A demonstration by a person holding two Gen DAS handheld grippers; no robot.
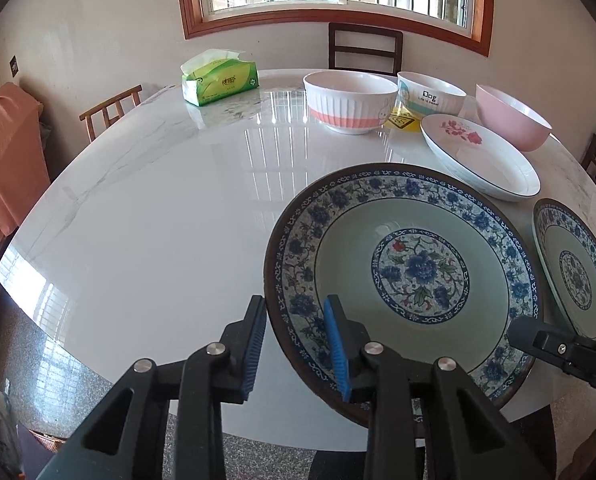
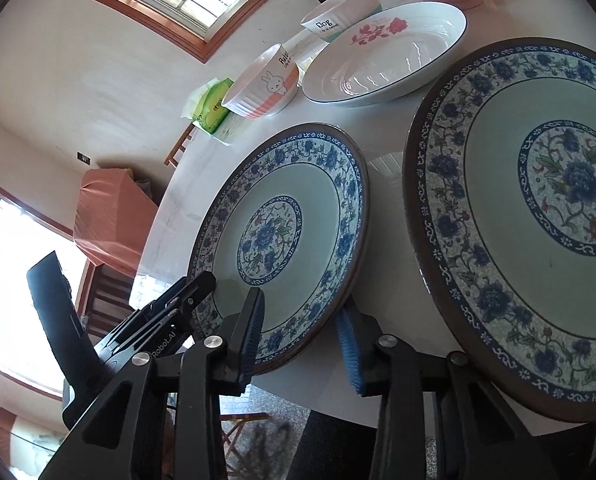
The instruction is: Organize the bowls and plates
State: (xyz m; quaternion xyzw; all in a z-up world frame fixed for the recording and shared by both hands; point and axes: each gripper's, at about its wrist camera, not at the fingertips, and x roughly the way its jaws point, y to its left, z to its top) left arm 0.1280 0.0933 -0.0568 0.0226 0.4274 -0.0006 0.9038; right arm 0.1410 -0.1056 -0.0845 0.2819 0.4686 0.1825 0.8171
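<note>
A large blue-flowered plate (image 1: 402, 264) sits near the front edge of the round white table (image 1: 158, 200). My left gripper (image 1: 296, 348) is shut on its near-left rim, one blue pad inside the plate and the other outside. In the right wrist view my right gripper (image 2: 300, 344) is shut on the near-right rim of the same plate (image 2: 282, 232), and the left gripper's (image 2: 178, 300) black tip sits at the plate's left edge. A second blue-flowered plate (image 2: 538, 220) lies flat beside it on the right. It is also visible in the left wrist view (image 1: 574, 272).
At the back stand a ribbed white-and-pink rabbit bowl (image 1: 350, 100), a white "Dog" bowl (image 1: 430, 94), a pink bowl (image 1: 510, 116) and a white oval rose plate (image 1: 478, 156). A green tissue box (image 1: 218, 84) sits back left. Wooden chairs (image 1: 364, 50) ring the table.
</note>
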